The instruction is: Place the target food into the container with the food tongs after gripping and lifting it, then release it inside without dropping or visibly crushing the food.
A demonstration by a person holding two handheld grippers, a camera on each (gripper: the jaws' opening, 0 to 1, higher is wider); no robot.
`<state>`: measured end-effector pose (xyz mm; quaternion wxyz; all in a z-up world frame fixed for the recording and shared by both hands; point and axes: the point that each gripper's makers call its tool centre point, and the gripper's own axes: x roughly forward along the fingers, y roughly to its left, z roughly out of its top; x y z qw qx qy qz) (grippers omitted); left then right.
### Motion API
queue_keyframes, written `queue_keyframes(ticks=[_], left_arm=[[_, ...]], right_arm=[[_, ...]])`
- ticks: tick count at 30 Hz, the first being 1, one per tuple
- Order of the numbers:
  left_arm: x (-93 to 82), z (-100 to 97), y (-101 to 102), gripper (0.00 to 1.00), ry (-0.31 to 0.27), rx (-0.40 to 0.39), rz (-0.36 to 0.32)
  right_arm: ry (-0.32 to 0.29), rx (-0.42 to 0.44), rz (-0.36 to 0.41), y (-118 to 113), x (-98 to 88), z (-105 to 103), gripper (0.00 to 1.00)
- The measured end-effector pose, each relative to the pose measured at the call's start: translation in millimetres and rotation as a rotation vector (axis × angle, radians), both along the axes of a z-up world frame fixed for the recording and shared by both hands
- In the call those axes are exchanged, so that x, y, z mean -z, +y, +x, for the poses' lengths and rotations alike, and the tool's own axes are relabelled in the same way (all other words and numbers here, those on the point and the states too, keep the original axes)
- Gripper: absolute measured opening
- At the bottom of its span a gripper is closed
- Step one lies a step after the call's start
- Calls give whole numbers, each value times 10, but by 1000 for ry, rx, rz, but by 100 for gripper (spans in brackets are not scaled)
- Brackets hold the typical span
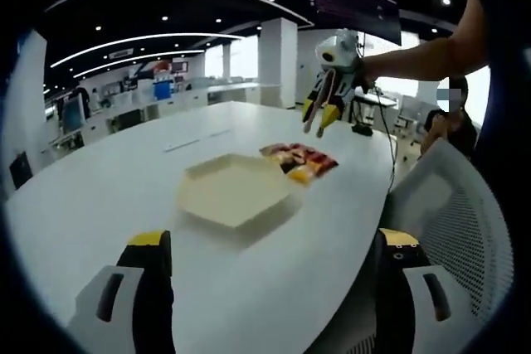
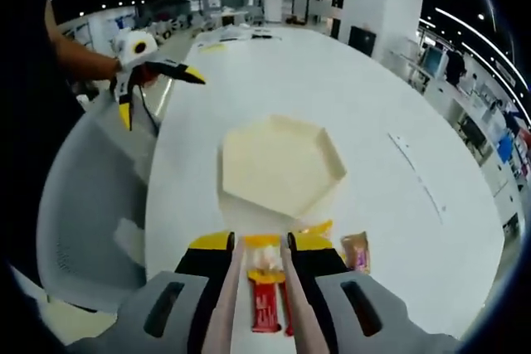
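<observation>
My right gripper (image 2: 261, 267) clamps the food tongs (image 2: 259, 304), their tips over the food packets (image 2: 267, 283); the container (image 2: 278, 163) ahead sits unfilled. My left gripper (image 1: 270, 259) stands apart, idle.

The hexagonal container (image 2: 280, 163) was pale cream on a white table (image 2: 373, 105). Just beside the container, the food packets (image 1: 300, 161) were red, orange and yellow. The right gripper (image 2: 261, 267) had yellow-tipped black jaws holding beige tongs (image 2: 224, 312). The mesh chair (image 1: 452, 213) near the container was grey-white.
</observation>
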<state>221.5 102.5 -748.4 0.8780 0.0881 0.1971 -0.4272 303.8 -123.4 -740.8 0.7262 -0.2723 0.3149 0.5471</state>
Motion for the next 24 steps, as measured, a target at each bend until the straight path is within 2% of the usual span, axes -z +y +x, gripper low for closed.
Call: queue_keyframes(ticks=[24], left_arm=[[50,4,23,96,17,-5,17]], right_arm=[[63,17,-50,-1,590,86,25]])
